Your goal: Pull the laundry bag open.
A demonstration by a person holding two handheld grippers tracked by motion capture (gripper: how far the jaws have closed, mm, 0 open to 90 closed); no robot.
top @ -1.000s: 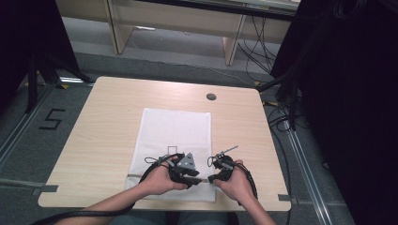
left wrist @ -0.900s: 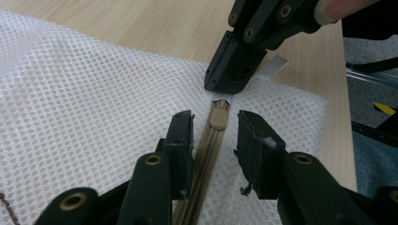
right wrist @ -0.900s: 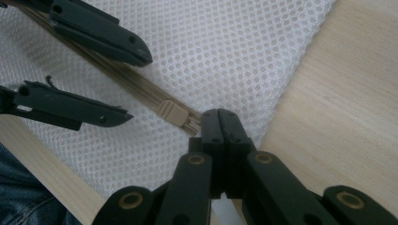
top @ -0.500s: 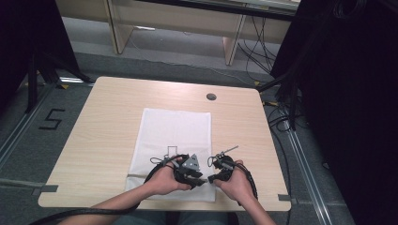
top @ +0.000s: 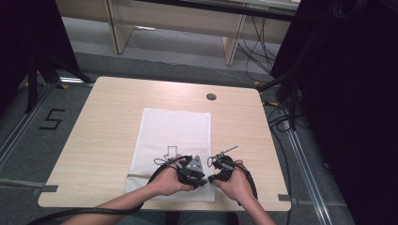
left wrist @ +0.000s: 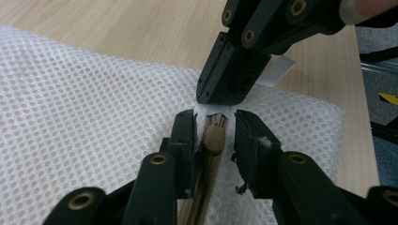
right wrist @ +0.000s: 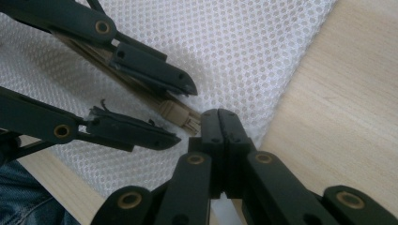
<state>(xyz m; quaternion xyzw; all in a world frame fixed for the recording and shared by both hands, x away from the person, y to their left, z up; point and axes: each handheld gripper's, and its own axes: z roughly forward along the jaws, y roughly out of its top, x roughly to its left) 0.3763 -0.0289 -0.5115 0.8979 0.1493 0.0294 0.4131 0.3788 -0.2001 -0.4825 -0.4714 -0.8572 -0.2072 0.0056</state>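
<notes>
I've got the white mesh bag (top: pixel 176 140) lying flat on the wooden table (top: pixel 103 122), near my edge. My left gripper (left wrist: pixel 213 133) has been closing in, and the tan zipper pull (left wrist: pixel 213 136) sits between its jaws, not pinched as far as I can see. The right gripper (right wrist: pixel 218 124) is clamped shut just past the zipper's end, probably on the bag's fabric, hard to tell.

Illumination is even and overhead; the table (top: pixel 112 122) is bright, surroundings dark. Close jaws appear soft-focused; shadows beneath them are faint.
</notes>
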